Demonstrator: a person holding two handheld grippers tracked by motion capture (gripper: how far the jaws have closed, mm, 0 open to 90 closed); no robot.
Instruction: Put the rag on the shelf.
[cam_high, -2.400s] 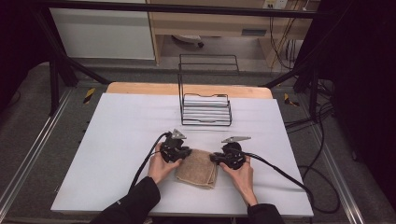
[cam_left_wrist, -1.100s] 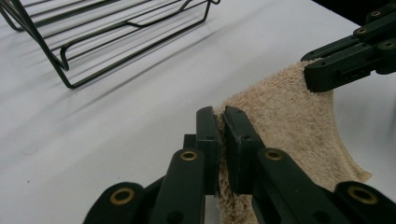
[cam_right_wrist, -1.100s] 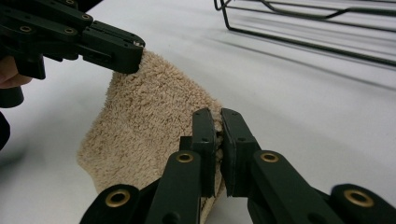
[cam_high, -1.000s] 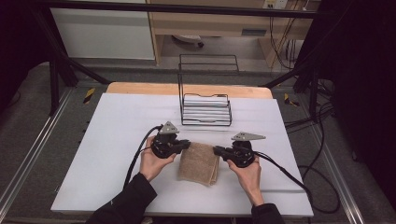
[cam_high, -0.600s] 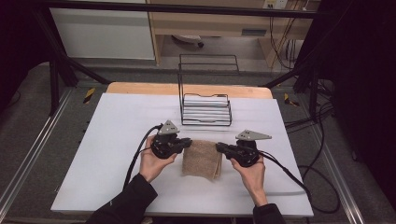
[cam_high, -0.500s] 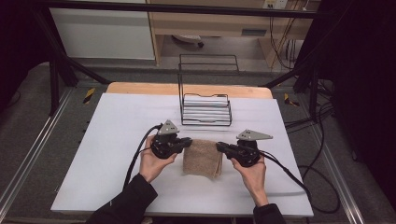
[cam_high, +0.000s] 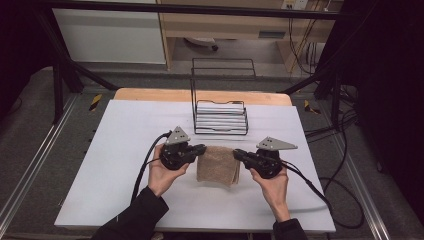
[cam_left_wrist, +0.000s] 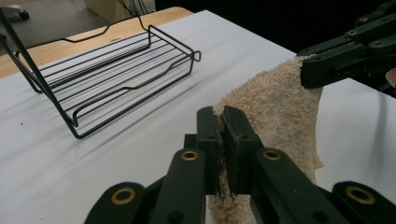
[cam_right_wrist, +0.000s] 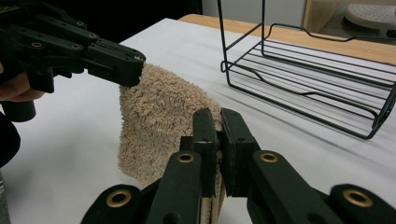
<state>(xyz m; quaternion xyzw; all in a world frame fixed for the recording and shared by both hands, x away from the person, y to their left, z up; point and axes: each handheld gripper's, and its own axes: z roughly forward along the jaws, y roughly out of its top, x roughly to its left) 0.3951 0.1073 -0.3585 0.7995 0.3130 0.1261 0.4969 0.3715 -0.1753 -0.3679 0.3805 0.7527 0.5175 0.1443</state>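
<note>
Terry cloth, beige and folded: the towel (cam_high: 217, 164) hangs between my two claws above the middle of the white table (cam_high: 115, 150), nearer its front edge. My left gripper (cam_left_wrist: 221, 140) and right gripper (cam_right_wrist: 218, 140) are each clamped tight on an upper corner. Soft, light and limp, I judge; it sags, so the corners are the place to pinch.

Even overhead light falls on the white table (cam_high: 125, 150), which reads bright while the room around it sinks into near black at the left and right edges. Shadows under the wire rack (cam_high: 220, 116) are soft. The high view is slightly grainy; both gripper views blur toward the bottom.
</note>
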